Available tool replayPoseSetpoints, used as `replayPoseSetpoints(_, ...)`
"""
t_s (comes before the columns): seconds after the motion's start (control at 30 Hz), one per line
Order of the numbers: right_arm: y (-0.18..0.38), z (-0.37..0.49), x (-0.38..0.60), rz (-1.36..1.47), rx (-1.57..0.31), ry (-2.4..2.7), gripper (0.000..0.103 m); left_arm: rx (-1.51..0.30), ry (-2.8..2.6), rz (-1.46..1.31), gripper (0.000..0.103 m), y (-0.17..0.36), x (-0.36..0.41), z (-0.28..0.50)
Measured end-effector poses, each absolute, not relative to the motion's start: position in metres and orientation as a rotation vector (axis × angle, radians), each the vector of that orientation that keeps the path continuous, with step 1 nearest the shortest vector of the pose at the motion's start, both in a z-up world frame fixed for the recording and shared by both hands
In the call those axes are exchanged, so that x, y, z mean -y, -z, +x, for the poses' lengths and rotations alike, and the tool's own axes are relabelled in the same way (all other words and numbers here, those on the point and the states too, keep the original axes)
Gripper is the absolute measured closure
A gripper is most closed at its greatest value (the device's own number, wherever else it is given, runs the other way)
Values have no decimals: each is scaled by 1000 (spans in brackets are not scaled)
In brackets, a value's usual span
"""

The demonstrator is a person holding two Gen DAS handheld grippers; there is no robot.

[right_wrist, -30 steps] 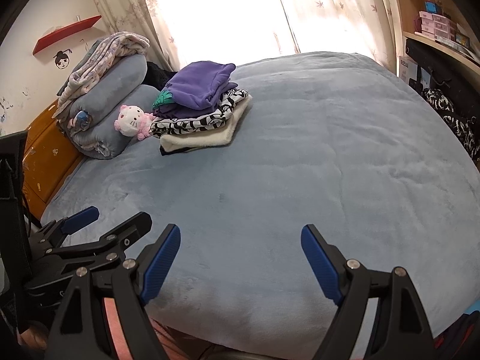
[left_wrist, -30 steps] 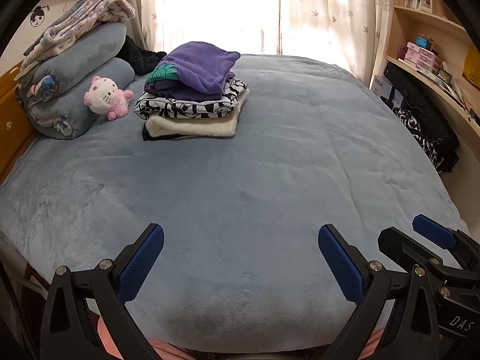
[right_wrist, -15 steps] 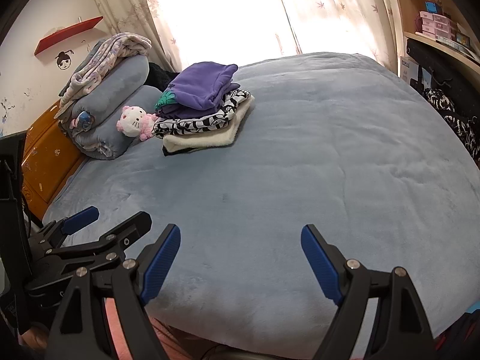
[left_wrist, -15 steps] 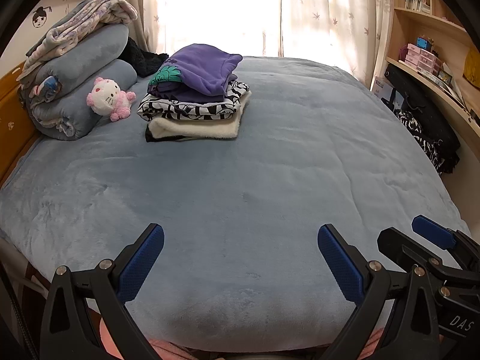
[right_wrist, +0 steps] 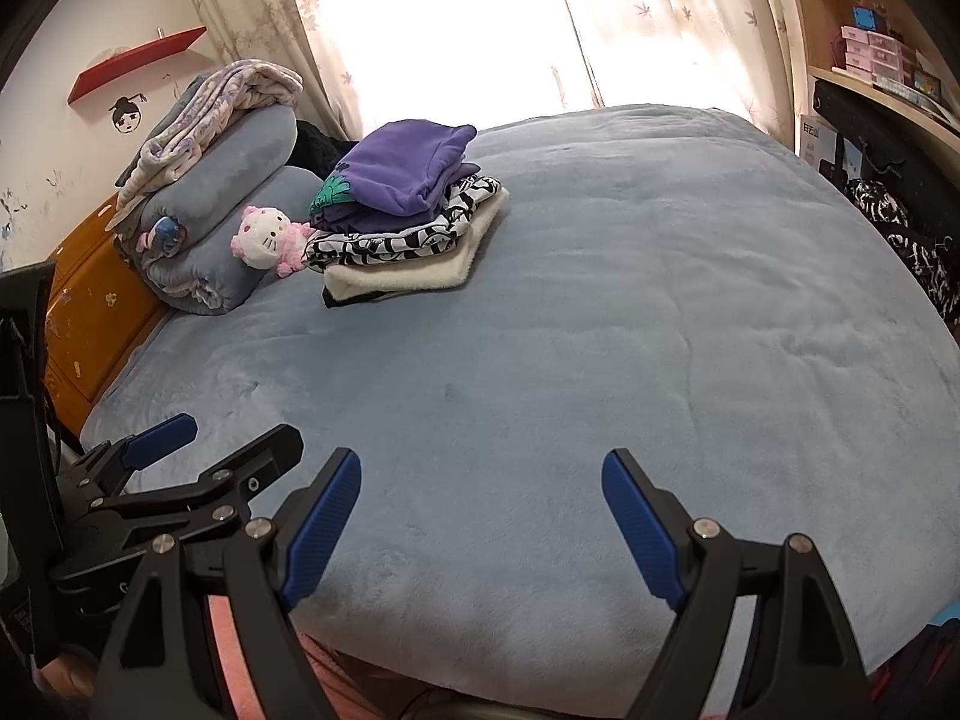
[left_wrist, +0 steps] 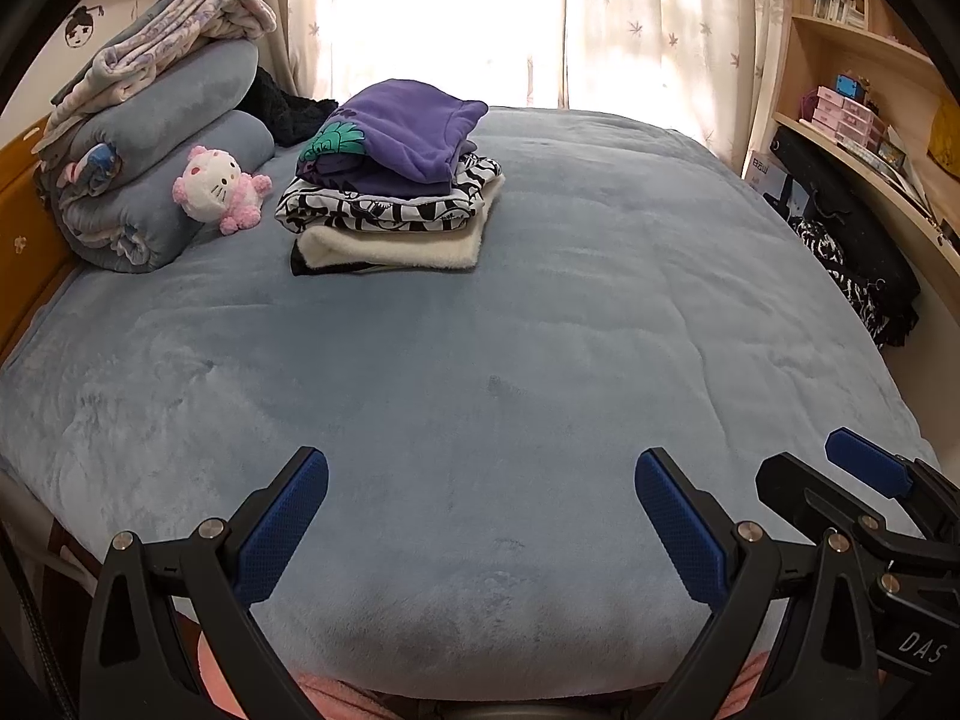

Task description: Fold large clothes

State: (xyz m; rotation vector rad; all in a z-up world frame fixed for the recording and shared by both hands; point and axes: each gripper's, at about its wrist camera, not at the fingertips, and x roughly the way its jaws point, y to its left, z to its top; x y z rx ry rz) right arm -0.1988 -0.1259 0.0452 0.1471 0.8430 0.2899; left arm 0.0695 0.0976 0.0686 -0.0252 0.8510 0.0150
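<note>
A stack of folded clothes [left_wrist: 396, 192] [right_wrist: 408, 216] lies at the far left of the bed: a purple garment on top, a black-and-white patterned one under it, a cream fleece one at the bottom. My left gripper [left_wrist: 480, 498] hovers open over the near edge of the blue-grey bed cover [left_wrist: 540, 330], nothing between its blue pads. My right gripper [right_wrist: 480, 498] is open beside it, also with nothing between its fingers. Each gripper shows in the other's view: the right gripper [left_wrist: 810, 480] at the lower right, the left gripper [right_wrist: 216, 444] at the lower left. No unfolded garment lies within reach.
Rolled grey blankets [left_wrist: 156, 180] with a patterned quilt on top and a pink-and-white plush toy [left_wrist: 216, 186] lie by the orange headboard [right_wrist: 96, 312]. Shelves [left_wrist: 870, 90] and a dark heap of clothes [left_wrist: 852, 264] stand to the right. Curtains [left_wrist: 480, 18] hang behind the bed.
</note>
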Motion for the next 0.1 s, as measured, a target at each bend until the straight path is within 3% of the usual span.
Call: replayPoseSetpoints(0.1,-45,-199,125,147,-844,-290,20,-853,-15,-27,2,-67,-99,69)
